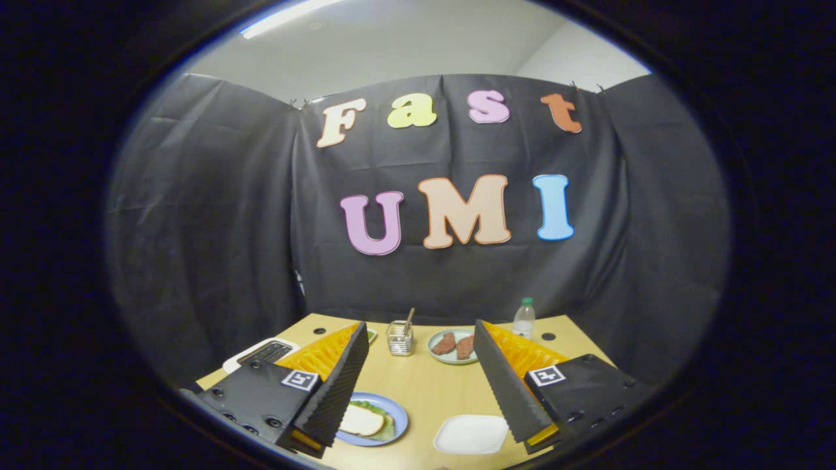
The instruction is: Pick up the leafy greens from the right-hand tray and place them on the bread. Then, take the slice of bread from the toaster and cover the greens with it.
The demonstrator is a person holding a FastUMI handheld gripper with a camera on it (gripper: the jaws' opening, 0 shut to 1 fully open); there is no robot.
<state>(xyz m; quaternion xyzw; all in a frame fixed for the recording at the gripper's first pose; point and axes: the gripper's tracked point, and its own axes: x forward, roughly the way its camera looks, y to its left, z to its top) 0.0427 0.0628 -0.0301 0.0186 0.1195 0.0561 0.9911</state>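
Observation:
My gripper (420, 325) is open, held well above the wooden table (424, 385), with nothing between its fingers. Below, beside the left finger, a blue plate (400, 418) holds a pale bread slice (361, 421). Green leaves (381, 408) peek out from under the slice's far edge. The left finger hides part of the plate. A white tray (471, 434) lies to the right of the plate, near the right finger, its surface plain white. A white toaster (260, 352) with dark slots stands at the table's left, behind the left finger; I cannot tell what is in its slots.
Beyond the fingers at the table's back stand a clear holder with a stick in it (400, 338), a pale plate with two brown meat slices (454, 346) and a water bottle (524, 318). Black cloth walls close the booth behind and on both sides.

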